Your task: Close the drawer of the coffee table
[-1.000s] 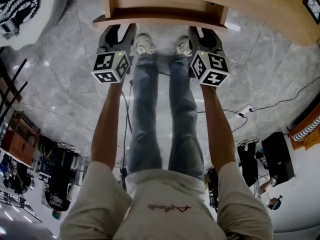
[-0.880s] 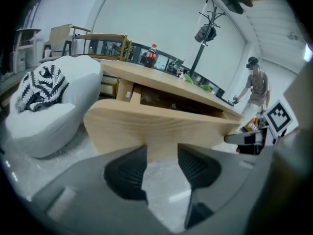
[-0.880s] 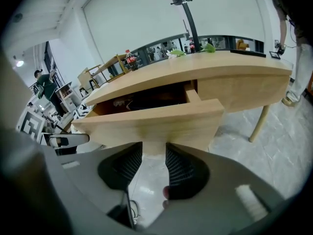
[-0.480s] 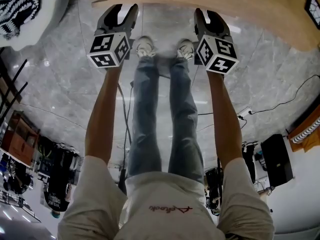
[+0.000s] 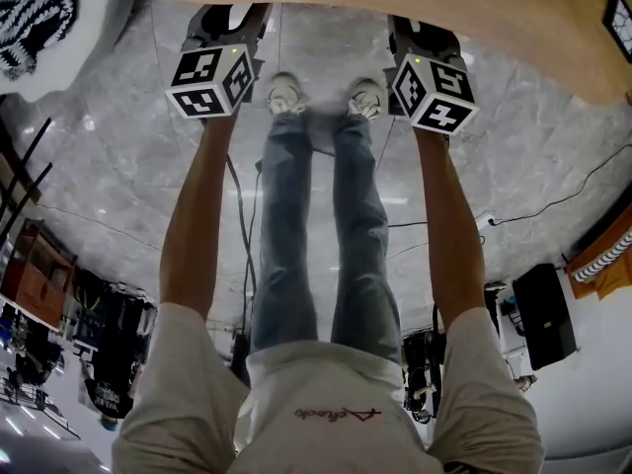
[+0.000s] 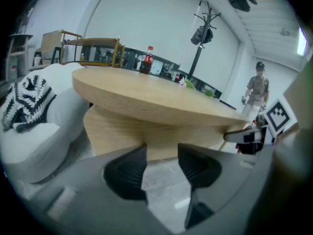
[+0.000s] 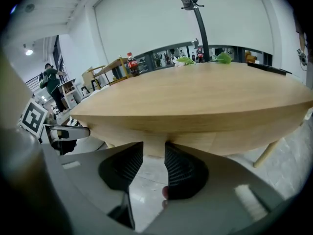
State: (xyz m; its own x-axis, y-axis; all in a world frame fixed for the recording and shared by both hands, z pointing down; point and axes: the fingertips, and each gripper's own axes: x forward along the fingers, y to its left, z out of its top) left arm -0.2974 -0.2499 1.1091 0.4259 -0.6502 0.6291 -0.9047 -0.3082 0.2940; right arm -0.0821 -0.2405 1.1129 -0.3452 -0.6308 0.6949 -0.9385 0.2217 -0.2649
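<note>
The round wooden coffee table [image 5: 415,3] spans the top of the head view. Its drawer does not stick out from under the top there. Both grippers reach side by side to the table's edge, their tips partly under it. My left gripper [image 5: 229,10] is open with nothing between its jaws; in the left gripper view the left gripper [image 6: 161,152] faces the table's wooden base [image 6: 117,131]. My right gripper [image 5: 420,23] is also open and empty, though its jaws have just been closing a little. In the right gripper view the right gripper [image 7: 154,148] sits close under the table top [image 7: 195,102].
The person's legs and shoes [image 5: 286,92] stand between the arms on the marble floor. A white sofa with a patterned cushion [image 6: 29,106] is at the left. Cables [image 5: 538,210] and black cases [image 5: 548,314] lie at the right. A cola bottle [image 6: 145,60] stands on the table. Another person [image 6: 257,89] stands behind.
Both grippers have moved forward to the table's edge. The drawer, which stuck out from under the top a second ago, has slid in out of sight.
</note>
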